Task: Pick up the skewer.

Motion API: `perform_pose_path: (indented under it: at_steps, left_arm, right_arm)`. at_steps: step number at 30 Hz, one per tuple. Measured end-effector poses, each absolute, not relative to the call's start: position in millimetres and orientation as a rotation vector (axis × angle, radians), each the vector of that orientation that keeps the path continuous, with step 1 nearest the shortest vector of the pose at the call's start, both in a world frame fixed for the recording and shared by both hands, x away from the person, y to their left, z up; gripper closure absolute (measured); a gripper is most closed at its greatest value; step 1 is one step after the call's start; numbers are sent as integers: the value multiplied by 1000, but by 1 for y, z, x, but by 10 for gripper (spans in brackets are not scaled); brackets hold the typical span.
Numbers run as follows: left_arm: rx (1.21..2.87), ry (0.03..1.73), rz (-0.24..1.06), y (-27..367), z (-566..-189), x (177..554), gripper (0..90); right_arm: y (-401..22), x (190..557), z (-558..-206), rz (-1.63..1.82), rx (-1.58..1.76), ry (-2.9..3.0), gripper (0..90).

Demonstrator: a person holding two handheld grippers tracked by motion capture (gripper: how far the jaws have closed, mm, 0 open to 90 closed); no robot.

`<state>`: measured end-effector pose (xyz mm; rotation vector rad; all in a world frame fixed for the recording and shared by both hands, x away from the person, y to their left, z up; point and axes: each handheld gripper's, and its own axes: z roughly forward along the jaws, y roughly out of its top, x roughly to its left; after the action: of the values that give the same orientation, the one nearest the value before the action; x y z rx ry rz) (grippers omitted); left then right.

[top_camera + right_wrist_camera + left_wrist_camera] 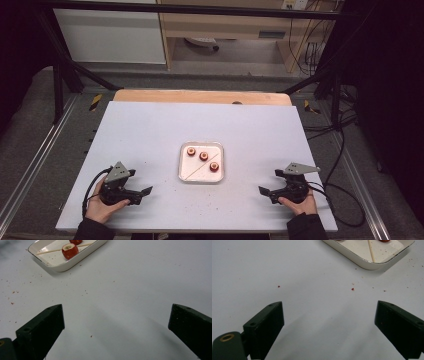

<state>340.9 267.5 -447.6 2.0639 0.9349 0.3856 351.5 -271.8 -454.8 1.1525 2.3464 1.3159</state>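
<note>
My left gripper and right gripper rest gaping and empty at lower frame, flanking the centre tray, probably readying for its skewer.

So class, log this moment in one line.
white rectangular tray: three red fruit pieces, wooden skewer | both tongs open, empty

- You're working at a table with a pale, matte white top; a strip of bare wood shows along its far edge.
- A shallow white tray with rounded corners sits directly on the top, near the middle, a little toward your side.
- Small reddish crumbs are scattered on the surface around the tray, thickest on the side facing you.
- Your two hands rest at the near corners of the top, well apart from the tray.
</note>
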Motion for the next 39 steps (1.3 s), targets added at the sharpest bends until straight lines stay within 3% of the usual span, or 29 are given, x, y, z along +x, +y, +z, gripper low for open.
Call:
perform_pose_path:
  at_steps: [19,39]
  left_arm:
    - [2079,929,368,252,-438,342,67]
    - [2151,892,369,196,-413,361,78]
  right_arm:
    - [-271,352,-455,1295,1168,2347,9]
    - [-270,352,-456,1271,1157,2368,10]
